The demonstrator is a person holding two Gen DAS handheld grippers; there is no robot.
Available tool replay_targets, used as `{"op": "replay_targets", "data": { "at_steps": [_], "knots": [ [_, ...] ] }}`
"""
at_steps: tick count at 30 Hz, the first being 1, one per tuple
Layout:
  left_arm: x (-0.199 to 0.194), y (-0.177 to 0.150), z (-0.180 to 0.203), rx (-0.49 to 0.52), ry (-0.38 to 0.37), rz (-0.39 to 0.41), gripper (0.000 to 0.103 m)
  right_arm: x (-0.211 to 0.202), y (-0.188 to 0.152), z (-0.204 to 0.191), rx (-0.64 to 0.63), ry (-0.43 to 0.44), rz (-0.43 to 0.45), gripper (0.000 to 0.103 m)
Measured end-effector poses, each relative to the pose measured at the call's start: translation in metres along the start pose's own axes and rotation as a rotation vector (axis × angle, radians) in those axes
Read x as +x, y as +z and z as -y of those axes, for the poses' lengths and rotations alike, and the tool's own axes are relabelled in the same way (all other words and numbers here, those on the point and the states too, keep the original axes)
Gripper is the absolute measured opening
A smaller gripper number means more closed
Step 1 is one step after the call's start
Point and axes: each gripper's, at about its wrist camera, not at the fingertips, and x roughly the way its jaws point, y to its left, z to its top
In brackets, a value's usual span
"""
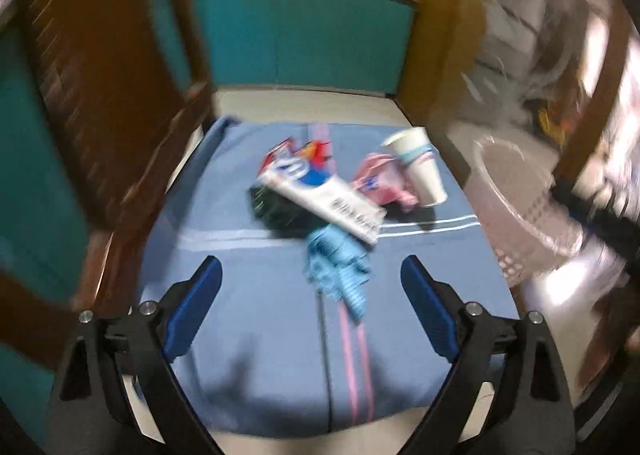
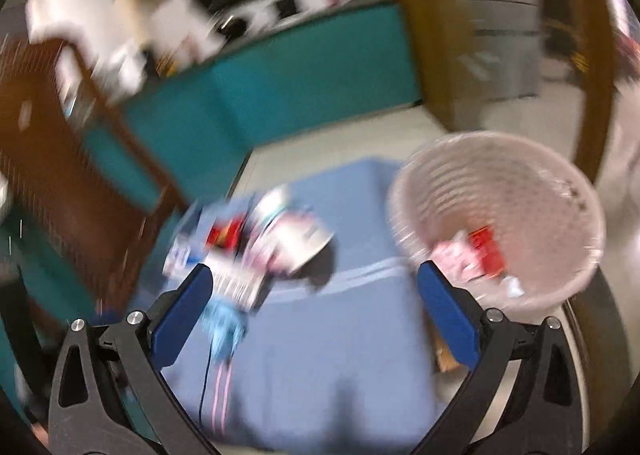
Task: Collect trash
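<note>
Blue cloth (image 1: 248, 295) under carton (image 1: 324, 195), paper cup (image 1: 420, 167), crumpled wrappers (image 1: 336, 267)

Left hand-held gripper (image 1: 311, 279) agape, right hand-held gripper (image 2: 314, 283) agape (both empty)

Blue cloth (image 1: 248, 295) bare on near side: free passage. Trash pile (image 1: 328, 199) blocks cloth centre. Pink basket (image 2: 500, 215) stands at right edge, mouth unobstructed. Wooden chair (image 1: 100, 95) crowds left.

Both wrist views look down, close; share blue cloth (image 1: 248, 295), trash pile (image 2: 256, 251).
</note>
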Motion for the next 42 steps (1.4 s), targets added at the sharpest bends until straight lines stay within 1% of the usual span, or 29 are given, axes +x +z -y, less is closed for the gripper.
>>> {"op": "replay_targets", "data": {
  "at_steps": [1,3,5,6,7,9,12,17,26,28,32,36,37,39,41,42],
  "knots": [
    [0.002,-0.003,-0.009,-0.024,-0.012,-0.024,0.091,0.007,-0.006,-0.014,-0.046,0.000,-0.030,0.100],
    [0.003,-0.005,-0.010,-0.006,-0.017,-0.033,0.091,0.014,-0.016,-0.032,-0.107,-0.021,-0.050,0.100],
    [0.003,-0.007,-0.006,0.067,0.033,0.001,0.091,0.017,-0.021,-0.042,-0.139,-0.030,-0.060,0.100],
    [0.003,-0.007,-0.005,0.090,0.060,0.012,0.091,0.017,-0.023,-0.046,-0.144,-0.028,-0.064,0.100],
    [0.004,-0.006,-0.003,0.098,0.068,0.010,0.091,0.019,-0.024,-0.048,-0.146,-0.025,-0.066,0.100],
    [0.007,-0.002,-0.008,0.067,0.040,-0.014,0.091,0.019,-0.022,-0.048,-0.141,-0.024,-0.058,0.100],
    [0.005,-0.006,-0.007,0.040,0.004,-0.028,0.091,0.019,-0.026,-0.045,-0.129,-0.039,-0.049,0.100],
    [0.003,-0.010,-0.007,0.043,0.001,-0.027,0.091,0.017,-0.023,-0.034,-0.094,-0.043,-0.038,0.100],
    [0.004,-0.013,0.000,0.059,0.003,-0.042,0.091,0.015,-0.022,-0.033,-0.100,-0.036,-0.039,0.100],
    [0.008,-0.014,0.003,0.063,0.004,-0.051,0.091,0.013,-0.021,-0.032,-0.093,-0.032,-0.033,0.100],
    [0.022,-0.016,0.008,0.050,-0.029,-0.085,0.091,0.009,-0.017,-0.028,-0.074,-0.028,-0.020,0.100],
    [0.050,-0.010,0.020,0.052,-0.037,-0.109,0.090,0.010,-0.013,-0.023,-0.060,-0.039,-0.006,0.100],
    [0.059,-0.008,0.024,0.057,-0.036,-0.119,0.089,0.013,-0.012,-0.021,-0.056,-0.045,-0.006,0.100],
    [0.082,-0.005,0.031,0.075,-0.031,-0.157,0.070,0.019,-0.009,-0.016,-0.047,-0.065,-0.010,0.100],
    [0.101,-0.002,0.031,0.049,-0.043,-0.202,0.061,0.025,-0.006,-0.011,-0.035,-0.082,-0.014,0.100],
    [0.112,0.000,0.031,0.031,-0.055,-0.228,0.061,0.027,-0.004,-0.008,-0.030,-0.085,-0.014,0.100]
  ]
}}
